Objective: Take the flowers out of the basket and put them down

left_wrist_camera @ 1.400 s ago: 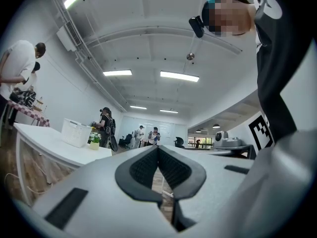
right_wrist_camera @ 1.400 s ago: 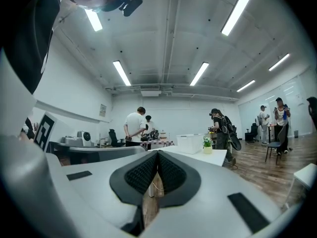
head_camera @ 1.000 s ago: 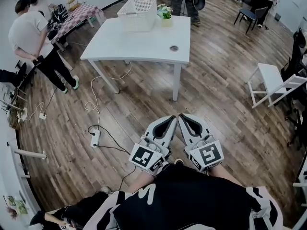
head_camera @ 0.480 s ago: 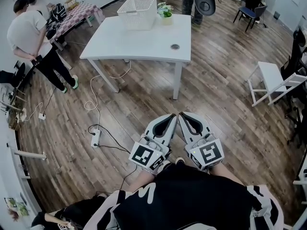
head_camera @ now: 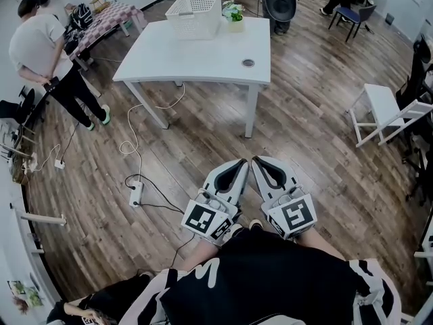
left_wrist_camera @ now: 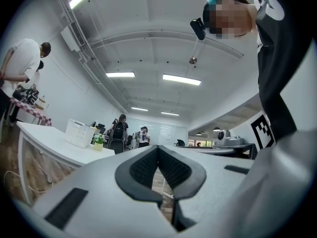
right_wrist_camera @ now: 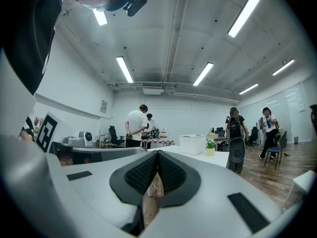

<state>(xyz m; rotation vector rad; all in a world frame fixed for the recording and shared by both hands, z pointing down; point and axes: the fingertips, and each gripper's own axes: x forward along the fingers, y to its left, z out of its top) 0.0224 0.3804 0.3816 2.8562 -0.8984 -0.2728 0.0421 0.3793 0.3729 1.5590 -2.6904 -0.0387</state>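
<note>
I'm looking at two matching tools. The left gripper (head_camera: 241, 164) and the right gripper (head_camera: 258, 162) are both showing smooth white shells tapering to a point. Black pads with a ribbed texture are lining the inner edges of their jaws. Each near end is carrying a block of black-and-white square markers, the left cube (head_camera: 206, 221) and the right cube (head_camera: 292, 217). In the gripper views I'm also seeing a flat dark inset (left_wrist_camera: 67, 207) set into the white shell. The person is wearing a black top (head_camera: 270, 276) with broad white markings towards both sides. A small black camera (left_wrist_camera: 198, 29) is showing at the head.
</note>
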